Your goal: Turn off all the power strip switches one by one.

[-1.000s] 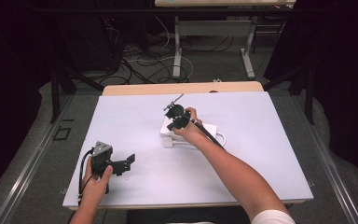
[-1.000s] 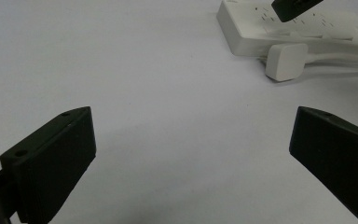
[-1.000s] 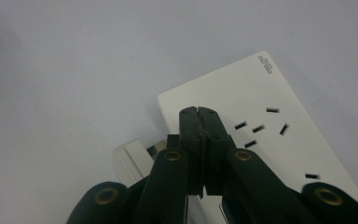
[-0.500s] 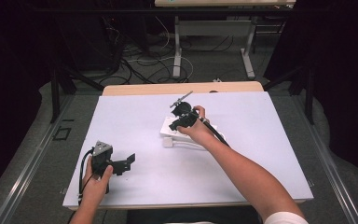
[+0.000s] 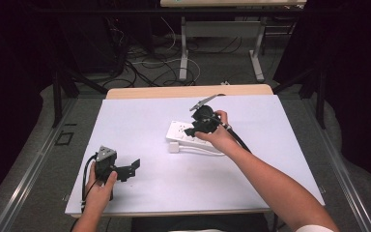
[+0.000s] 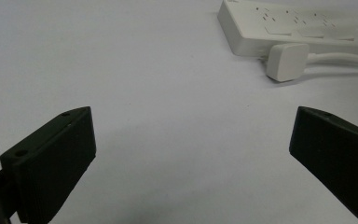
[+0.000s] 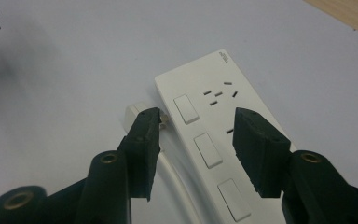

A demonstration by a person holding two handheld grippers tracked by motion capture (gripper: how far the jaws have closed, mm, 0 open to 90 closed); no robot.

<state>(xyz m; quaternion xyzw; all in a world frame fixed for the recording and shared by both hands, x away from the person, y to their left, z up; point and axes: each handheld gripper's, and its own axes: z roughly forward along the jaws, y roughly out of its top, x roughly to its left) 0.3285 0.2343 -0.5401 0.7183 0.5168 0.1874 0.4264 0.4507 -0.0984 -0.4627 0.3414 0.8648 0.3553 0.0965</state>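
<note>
The right gripper (image 7: 196,149), fingers just opening with nothing clamped, hovers mid-frame over the white plastic power strip (image 7: 214,121); next comes grasping its white plug (image 6: 286,60). The left gripper (image 6: 191,163) rests, fingers apart.

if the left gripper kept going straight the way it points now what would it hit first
Probably bare white table top: the left gripper has open jaws. The white plastic plug and white plastic power strip lie off to one side.

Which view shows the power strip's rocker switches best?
The right gripper view: the power strip lies close below with its switches clear. The left gripper view shows its end and plug; the high view shows it small, partly hidden.
</note>
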